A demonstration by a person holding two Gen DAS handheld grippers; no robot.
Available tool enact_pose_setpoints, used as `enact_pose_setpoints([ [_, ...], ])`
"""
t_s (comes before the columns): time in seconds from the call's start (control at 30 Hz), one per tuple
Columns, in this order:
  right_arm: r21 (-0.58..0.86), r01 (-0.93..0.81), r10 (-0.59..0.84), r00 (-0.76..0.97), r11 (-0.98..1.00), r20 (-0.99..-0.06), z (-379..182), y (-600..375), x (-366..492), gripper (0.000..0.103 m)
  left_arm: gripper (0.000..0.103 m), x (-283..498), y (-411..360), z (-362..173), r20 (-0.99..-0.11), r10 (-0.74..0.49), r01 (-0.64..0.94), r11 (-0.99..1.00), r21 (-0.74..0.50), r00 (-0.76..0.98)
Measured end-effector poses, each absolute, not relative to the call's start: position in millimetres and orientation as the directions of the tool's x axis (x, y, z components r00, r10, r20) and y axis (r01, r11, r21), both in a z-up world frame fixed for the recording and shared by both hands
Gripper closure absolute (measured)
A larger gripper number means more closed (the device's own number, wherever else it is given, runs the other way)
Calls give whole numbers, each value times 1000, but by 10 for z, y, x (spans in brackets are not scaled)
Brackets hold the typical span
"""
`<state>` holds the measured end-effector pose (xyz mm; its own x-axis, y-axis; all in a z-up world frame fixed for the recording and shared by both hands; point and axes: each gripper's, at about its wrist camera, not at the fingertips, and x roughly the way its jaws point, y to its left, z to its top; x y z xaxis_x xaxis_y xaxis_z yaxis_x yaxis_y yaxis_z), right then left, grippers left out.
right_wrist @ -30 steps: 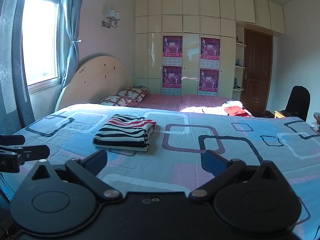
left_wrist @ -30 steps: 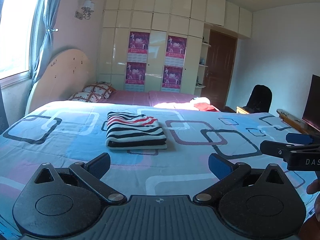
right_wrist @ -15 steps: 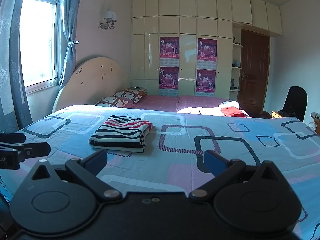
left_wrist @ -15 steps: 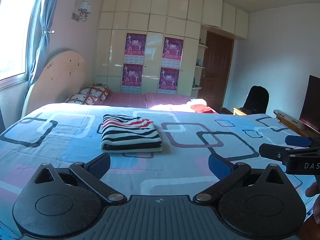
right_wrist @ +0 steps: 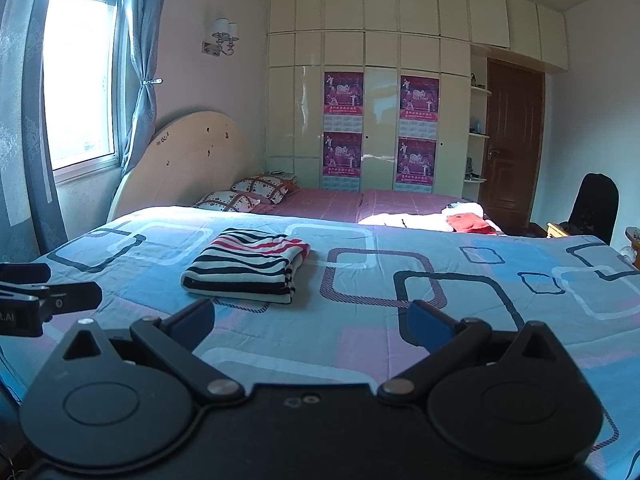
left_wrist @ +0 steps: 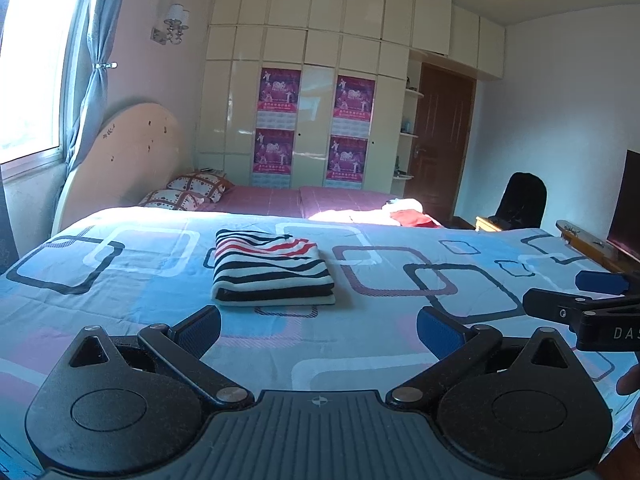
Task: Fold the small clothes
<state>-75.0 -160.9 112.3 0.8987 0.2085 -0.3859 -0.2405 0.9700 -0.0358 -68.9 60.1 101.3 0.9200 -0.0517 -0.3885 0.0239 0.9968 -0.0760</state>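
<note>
Bed point(left_wrist: 400, 344), blue patterned cover: your work surface, mostly bare. Striped garment point(left_wrist: 272, 268) lies mid-bed, already a squared stack, edges roughly aligned; looks finished. Loose red and white clothes point(right_wrist: 468, 220) sit at the far edge, well apart, likely your next piece. Left gripper point(left_wrist: 319, 326) and right gripper point(right_wrist: 310, 322) hang short of the stack, jaws spread, holding nothing. Leave the stack alone; pinch the next piece by one edge and spread it flat on bare cover before creasing.

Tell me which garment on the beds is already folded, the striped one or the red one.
The striped garment, a neat rectangular stack on the blue bedspread ahead of both open claws. The red garment lies crumpled on the far pink bed.
</note>
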Motion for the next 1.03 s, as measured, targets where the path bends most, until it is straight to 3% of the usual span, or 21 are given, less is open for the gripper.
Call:
enact_pose_setpoints([
  [0.67, -32, -241, 210, 896, 970, -391, 1099, -1677, -682, 0, 0, -636, 500, 1029, -393, -31, 8, 998, -60, 919],
  [1.03, -25, -257, 229, 895, 966, -383, 1104, -1717, -643, 0, 1, -670, 414, 1062, -365, -80, 61, 996, -64, 928],
])
